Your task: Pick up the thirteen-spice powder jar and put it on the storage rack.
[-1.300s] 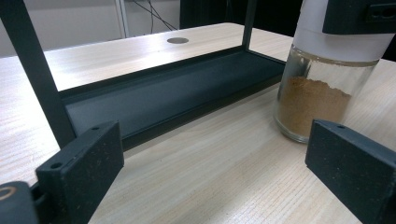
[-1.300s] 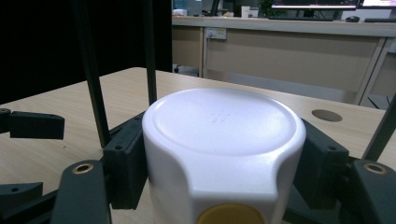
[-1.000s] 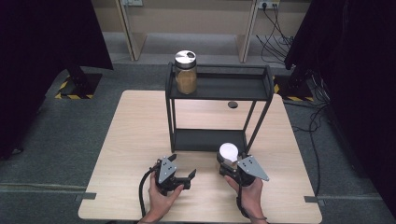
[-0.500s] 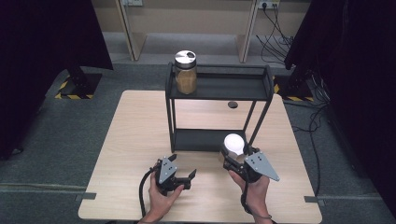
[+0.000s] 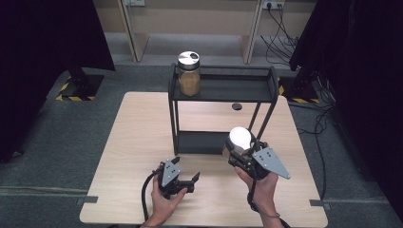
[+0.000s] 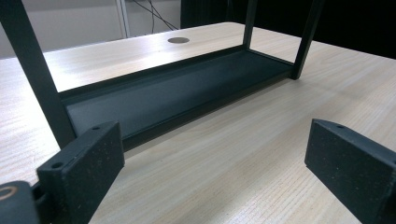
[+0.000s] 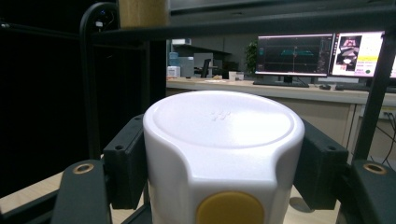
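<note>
A white-capped jar (image 5: 240, 138) hangs above the table just in front of the black two-tier rack (image 5: 223, 92), with my right gripper (image 5: 240, 151) shut on it. In the right gripper view the white cap (image 7: 224, 135) with a yellow spot sits between the two black jaws. A second jar (image 5: 189, 73), holding brown contents under a silver lid, stands on the rack's top shelf at the left. My left gripper (image 5: 183, 180) rests low over the table's near side, open and holding nothing. Its view faces the rack's bottom shelf (image 6: 177, 91).
The light wooden table (image 5: 142, 137) has a round cable hole (image 5: 236, 106) behind the rack. Grey carpet and dark curtains surround it. Monitors (image 7: 322, 53) on a desk show far beyond the rack.
My right gripper has lifted the white-capped jar and carried it forward and slightly right, toward the rack. The left gripper has stayed put.
</note>
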